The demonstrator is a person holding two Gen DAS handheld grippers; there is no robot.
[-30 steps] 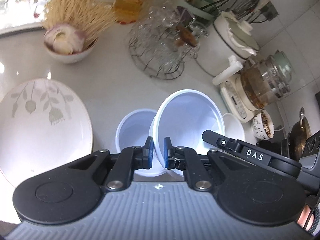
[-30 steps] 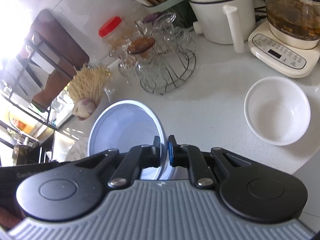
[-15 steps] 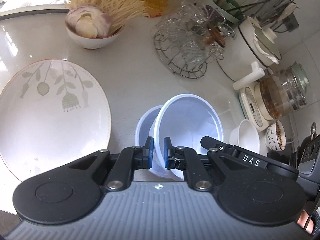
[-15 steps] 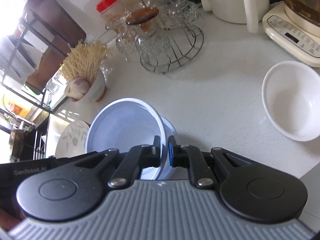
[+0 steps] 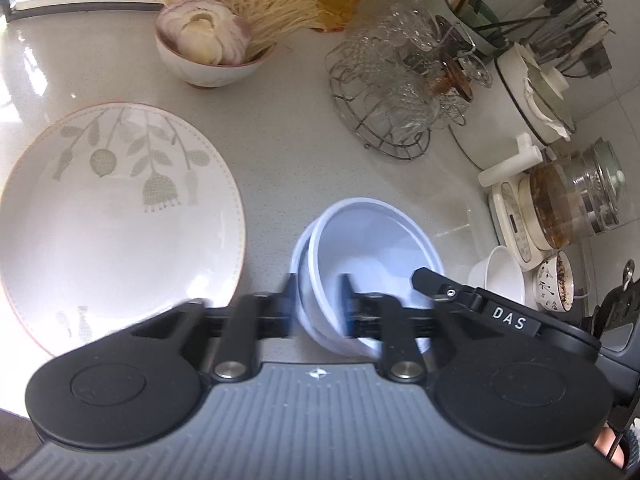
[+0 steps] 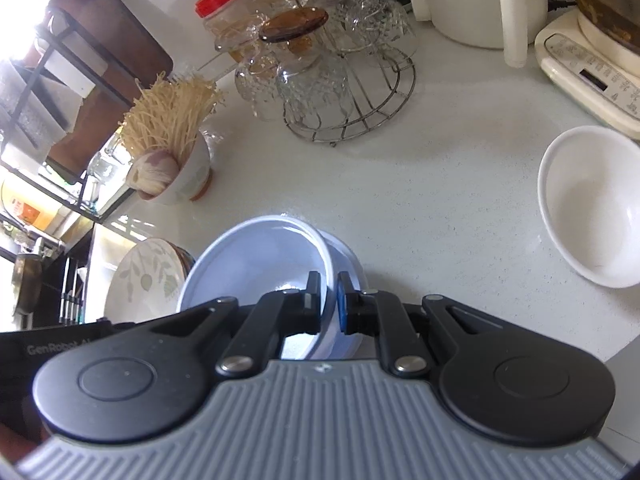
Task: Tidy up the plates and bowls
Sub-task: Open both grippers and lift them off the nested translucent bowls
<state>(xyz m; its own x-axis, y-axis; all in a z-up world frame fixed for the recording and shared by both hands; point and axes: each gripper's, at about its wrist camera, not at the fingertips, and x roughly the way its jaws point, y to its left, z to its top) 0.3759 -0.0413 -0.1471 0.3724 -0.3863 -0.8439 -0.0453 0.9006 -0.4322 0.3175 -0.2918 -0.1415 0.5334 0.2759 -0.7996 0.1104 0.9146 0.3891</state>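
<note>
A pale blue bowl (image 5: 372,248) rests tilted inside a second pale blue bowl (image 5: 298,248) on the counter. My left gripper (image 5: 318,300) is open, its blurred fingers either side of the bowl's near rim. My right gripper (image 6: 328,304) is shut on the opposite rim of the upper blue bowl (image 6: 256,256), which sits in the lower bowl (image 6: 352,264). A large leaf-patterned plate (image 5: 108,216) lies to the left; it also shows in the right wrist view (image 6: 148,276). A small white bowl (image 6: 592,208) sits to the right, also seen in the left wrist view (image 5: 500,276).
A bowl of garlic and noodles (image 5: 212,48) stands at the back. A wire rack of glass cups (image 5: 396,96), a white pot (image 5: 528,96), a glass kettle on its base (image 5: 560,208) and a patterned cup (image 5: 556,286) line the right side.
The upper blue bowl has come down into the lower one. My left gripper has opened and let go of its rim. My right gripper still holds the bowl.
</note>
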